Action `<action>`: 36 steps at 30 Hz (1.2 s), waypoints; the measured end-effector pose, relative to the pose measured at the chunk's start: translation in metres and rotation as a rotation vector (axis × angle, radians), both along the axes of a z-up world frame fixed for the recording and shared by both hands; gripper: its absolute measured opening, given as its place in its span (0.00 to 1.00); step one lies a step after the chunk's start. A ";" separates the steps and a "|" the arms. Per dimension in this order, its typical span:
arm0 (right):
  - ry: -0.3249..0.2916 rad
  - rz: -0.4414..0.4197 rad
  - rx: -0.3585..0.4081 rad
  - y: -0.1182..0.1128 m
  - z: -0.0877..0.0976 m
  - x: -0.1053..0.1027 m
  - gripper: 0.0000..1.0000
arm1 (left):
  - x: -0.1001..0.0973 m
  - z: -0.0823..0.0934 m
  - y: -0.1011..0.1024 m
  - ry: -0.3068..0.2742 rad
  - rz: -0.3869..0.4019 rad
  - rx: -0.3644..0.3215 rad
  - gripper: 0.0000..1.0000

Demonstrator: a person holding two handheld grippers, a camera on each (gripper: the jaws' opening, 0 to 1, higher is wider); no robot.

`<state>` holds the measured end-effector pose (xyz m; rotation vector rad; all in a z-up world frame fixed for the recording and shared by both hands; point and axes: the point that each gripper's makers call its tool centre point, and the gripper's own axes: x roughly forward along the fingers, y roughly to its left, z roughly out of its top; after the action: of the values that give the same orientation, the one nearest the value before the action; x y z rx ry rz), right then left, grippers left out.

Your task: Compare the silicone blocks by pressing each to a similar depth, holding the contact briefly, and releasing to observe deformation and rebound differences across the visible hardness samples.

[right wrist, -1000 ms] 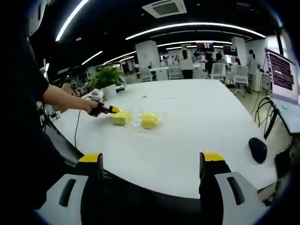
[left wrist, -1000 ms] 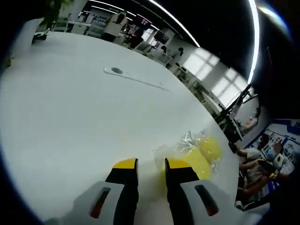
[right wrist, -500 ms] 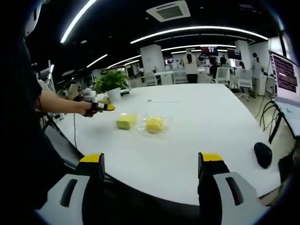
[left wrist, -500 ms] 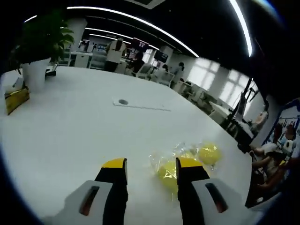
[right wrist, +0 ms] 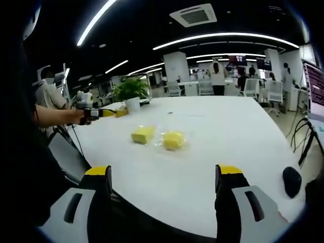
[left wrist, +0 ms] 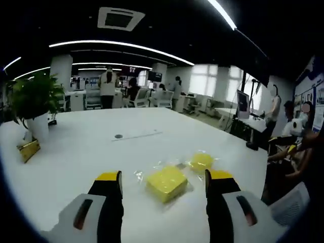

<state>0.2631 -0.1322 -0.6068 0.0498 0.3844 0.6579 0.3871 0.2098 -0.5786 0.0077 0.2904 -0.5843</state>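
Two yellow samples, a square block and a rounder block, lay untouched in clear wrap on the white desk, the left hand-held gripper and right hand-held gripper both spread apart, so seemingly pressing remained.

A broad white tabletop is seen carrying a square yellow silicone block and, just beside it, a rounder yellow silicone block, each lying in crinkled clear wrap. A potted plant and a small yellow box stand near one edge. A black mouse lies well apart from the blocks.
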 end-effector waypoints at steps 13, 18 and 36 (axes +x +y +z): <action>-0.069 0.099 -0.040 0.013 0.006 0.018 0.77 | -0.063 0.005 -0.026 -0.056 -0.107 0.122 0.97; -0.052 0.104 -0.032 0.015 0.003 0.022 0.78 | -0.082 0.002 -0.031 -0.049 -0.123 0.104 0.99; -0.081 0.064 -0.018 0.009 0.004 0.019 0.88 | -0.125 -0.014 -0.014 -0.032 -0.082 0.118 0.99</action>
<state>0.2816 -0.1229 -0.6027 -0.0061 0.3145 0.7177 0.2619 0.1953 -0.5927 0.1435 0.2937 -0.6476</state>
